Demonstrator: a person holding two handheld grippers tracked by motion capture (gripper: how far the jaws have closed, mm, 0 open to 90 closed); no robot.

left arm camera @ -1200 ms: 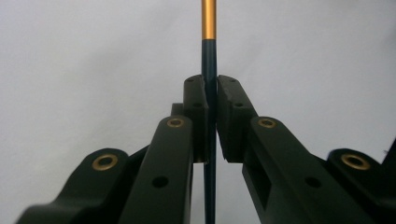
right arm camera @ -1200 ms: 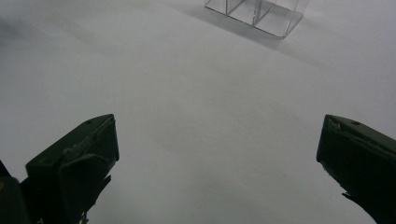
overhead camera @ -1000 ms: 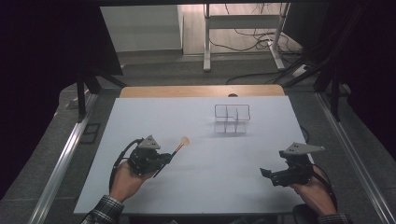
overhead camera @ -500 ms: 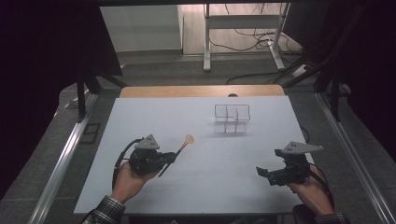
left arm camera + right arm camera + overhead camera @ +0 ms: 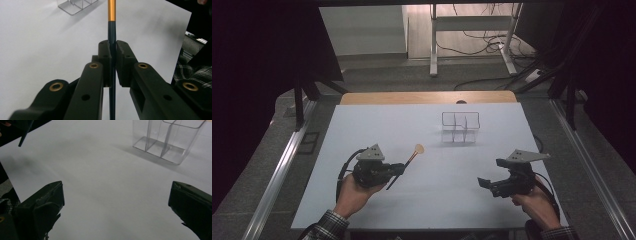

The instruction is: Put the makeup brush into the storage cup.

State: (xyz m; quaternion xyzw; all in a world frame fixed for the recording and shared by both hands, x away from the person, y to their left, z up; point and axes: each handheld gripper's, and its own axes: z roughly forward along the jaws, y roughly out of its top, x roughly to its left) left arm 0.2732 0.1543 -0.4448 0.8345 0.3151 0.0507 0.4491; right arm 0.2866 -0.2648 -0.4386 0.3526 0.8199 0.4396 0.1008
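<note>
Black left tongs (image 5: 112, 47) clamped on a dark, orange-banded brush handle (image 5: 111, 30); right tongs (image 5: 116, 202) wide apart, empty.

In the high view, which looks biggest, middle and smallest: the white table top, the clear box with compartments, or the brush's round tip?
1. White table top, by far the biggest.
2. Clear box.
3. Brush's round tip, smallest.

Brush (image 5: 408, 162): thin dark handle, orange ferrule, tan round head; clamped mid-handle in left tool (image 5: 398, 170), raised off counter, head angled toward clear organizer (image 5: 460, 127).
</note>
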